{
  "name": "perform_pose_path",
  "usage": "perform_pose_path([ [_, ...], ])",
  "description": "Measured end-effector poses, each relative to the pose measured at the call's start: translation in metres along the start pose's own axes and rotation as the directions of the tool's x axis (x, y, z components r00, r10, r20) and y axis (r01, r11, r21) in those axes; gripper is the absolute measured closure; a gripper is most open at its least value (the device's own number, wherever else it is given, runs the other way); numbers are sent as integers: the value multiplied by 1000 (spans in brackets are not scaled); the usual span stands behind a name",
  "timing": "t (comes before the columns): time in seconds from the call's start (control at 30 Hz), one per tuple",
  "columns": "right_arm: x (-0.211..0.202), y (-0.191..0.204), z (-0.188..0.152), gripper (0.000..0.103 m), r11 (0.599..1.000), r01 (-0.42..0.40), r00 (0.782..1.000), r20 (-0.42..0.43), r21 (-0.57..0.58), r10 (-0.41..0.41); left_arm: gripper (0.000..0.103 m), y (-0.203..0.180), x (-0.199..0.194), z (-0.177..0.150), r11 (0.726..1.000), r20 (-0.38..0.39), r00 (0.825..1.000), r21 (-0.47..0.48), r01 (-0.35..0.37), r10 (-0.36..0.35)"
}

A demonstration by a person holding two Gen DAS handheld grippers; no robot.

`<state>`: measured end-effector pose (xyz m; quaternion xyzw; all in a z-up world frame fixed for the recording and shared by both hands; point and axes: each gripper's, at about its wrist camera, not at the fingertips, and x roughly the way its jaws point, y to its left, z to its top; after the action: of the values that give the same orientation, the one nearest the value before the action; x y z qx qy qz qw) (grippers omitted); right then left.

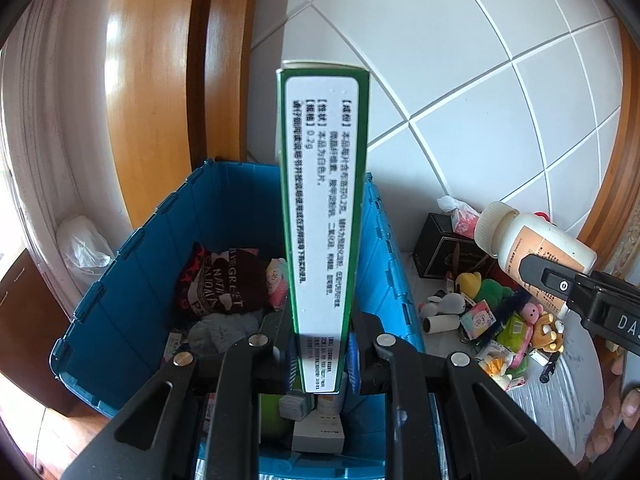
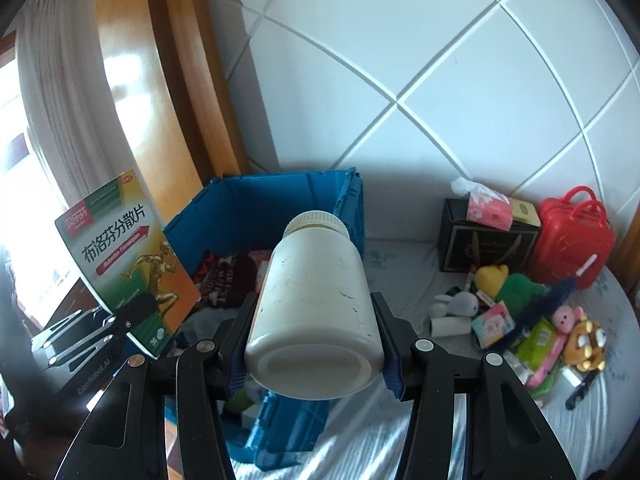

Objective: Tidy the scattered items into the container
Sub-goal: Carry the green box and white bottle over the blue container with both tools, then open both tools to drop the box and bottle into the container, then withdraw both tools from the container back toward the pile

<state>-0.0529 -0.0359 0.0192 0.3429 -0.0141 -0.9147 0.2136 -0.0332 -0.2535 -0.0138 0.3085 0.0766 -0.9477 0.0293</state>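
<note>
Left gripper (image 1: 320,344): your jaws are clamped on the thin edges of the green medicine box (image 1: 322,216), which stands on end above the blue crate (image 1: 132,264).
Right gripper (image 2: 314,332): your jaws pinch the white pill bottle (image 2: 316,304) at its base, cap pointing away, just off the crate's right wall.
Blue crate: it sits at the left of the bed, against the wooden frame (image 1: 160,80); inside lie a dark printed cloth (image 1: 222,284), a grey cloth and small boxes.
Scattered items: to the right on the pale sheet (image 2: 360,432) you have a pile of plush toys (image 2: 516,292) and packets, with a black box (image 2: 486,246) and a red toy case (image 2: 574,236) far behind.
Backdrop: white quilted headboard (image 2: 440,60).
</note>
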Motion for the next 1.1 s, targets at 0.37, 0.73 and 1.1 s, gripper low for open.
perform_pose_path([
  [0.37,39,63,6,51,997,-55,998,-30,-49,53,84,60,10,-2,998,-30,999,-41,-46,45],
  [0.73,70,98,5,51,995,-78,994,-77,-65,73,84,101,23,-2,995,-60,996,-74,-68,64],
  [1.1,87,110,0,14,993,-74,993,-102,-88,65,0,119,23,1,986,-60,994,-130,-100,93],
])
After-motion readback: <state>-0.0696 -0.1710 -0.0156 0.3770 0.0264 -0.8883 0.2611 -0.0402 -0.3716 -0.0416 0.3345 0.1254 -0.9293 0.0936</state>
